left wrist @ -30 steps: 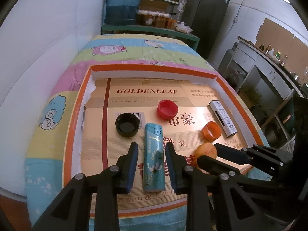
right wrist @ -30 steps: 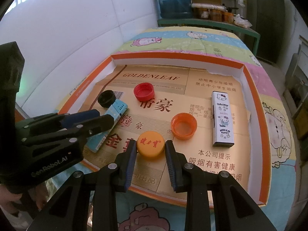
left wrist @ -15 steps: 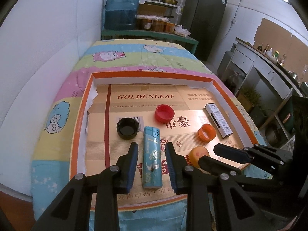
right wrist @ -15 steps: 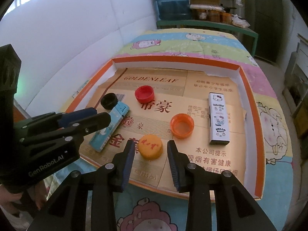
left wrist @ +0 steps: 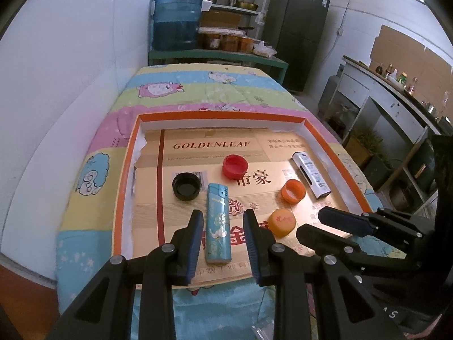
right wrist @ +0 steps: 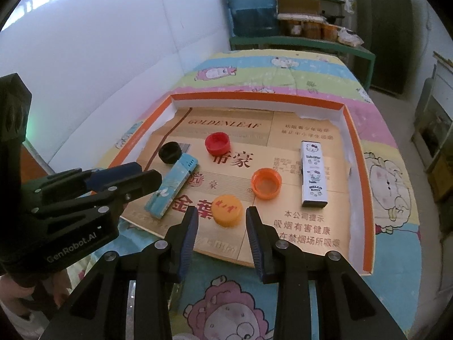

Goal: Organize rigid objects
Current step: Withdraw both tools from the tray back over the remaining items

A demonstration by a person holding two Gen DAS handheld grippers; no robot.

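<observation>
Both my tools hang above the near edge of the tray (left wrist: 124, 187), nothing held — my left gripper (left wrist: 223, 243) spread either side of the blue lighter (left wrist: 217, 223) at lower centre, my right gripper (right wrist: 222, 236) just opened wider, the yellow cap (right wrist: 227, 209) lying free beyond its tips. I judge this a pause between placements — next I must pick a piece, lower over it and close.

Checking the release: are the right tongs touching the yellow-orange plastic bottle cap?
Apart. The right wrist view shows the right tongs open, with gaps beside the yellow-orange plastic bottle cap.
</observation>
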